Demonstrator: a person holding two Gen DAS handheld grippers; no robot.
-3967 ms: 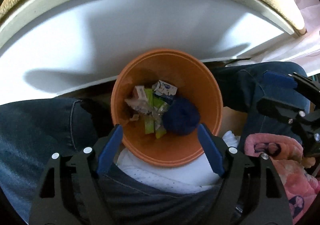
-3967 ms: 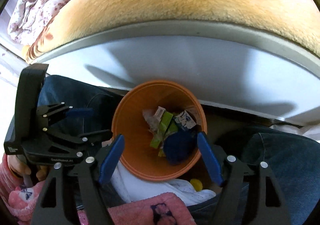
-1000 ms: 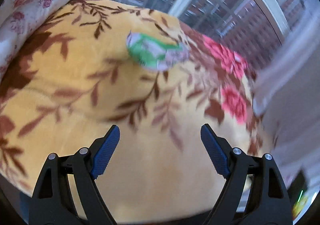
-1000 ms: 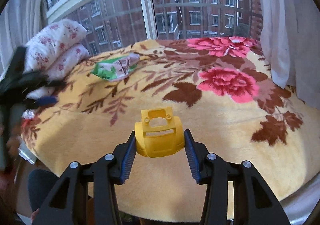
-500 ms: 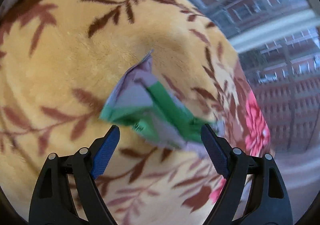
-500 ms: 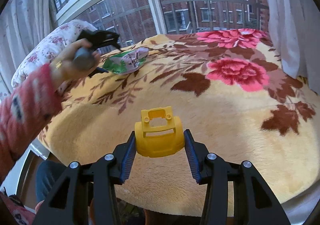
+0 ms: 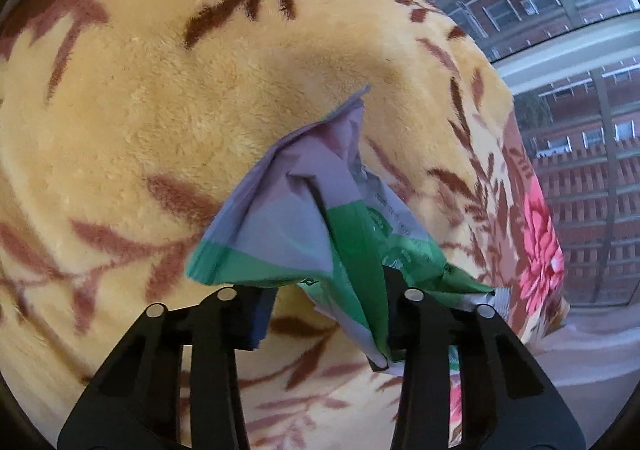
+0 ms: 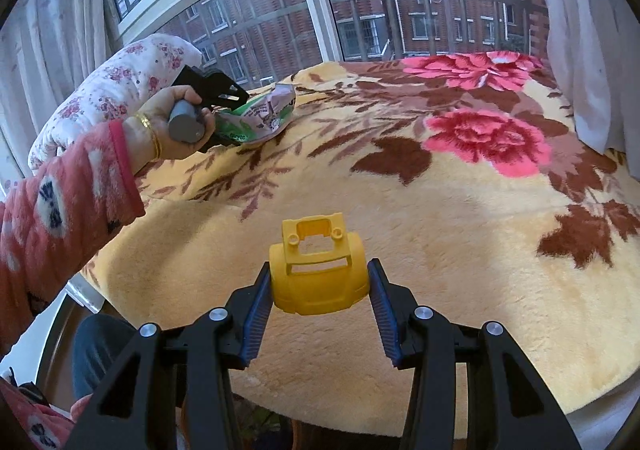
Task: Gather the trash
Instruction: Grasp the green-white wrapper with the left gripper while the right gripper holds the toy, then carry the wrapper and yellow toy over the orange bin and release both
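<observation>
Left gripper point(image 7: 324, 314) moved in, now pinching wrapper point(image 7: 320, 218) on bed point(image 8: 440, 250). Right gripper point(image 8: 319, 290) clamps yellow piece point(image 8: 318, 270). Both grabbed; binning looks left.

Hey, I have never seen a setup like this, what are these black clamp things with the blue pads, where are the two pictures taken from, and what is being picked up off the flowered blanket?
No robot here: a person holds a two-finger grabbing tool in each hand, with a wide-angle camera on each looking along its fingers.

The left camera looks close down at the yellow blanket. The left tool has closed around a crumpled green and purple wrapper.

The right camera looks across the bed toward the window. The right tool grips a yellow plastic piece above the blanket. At far left you see the person's left hand in a pink sleeve, holding the other tool at that same wrapper, beside a folded flowered quilt.
</observation>
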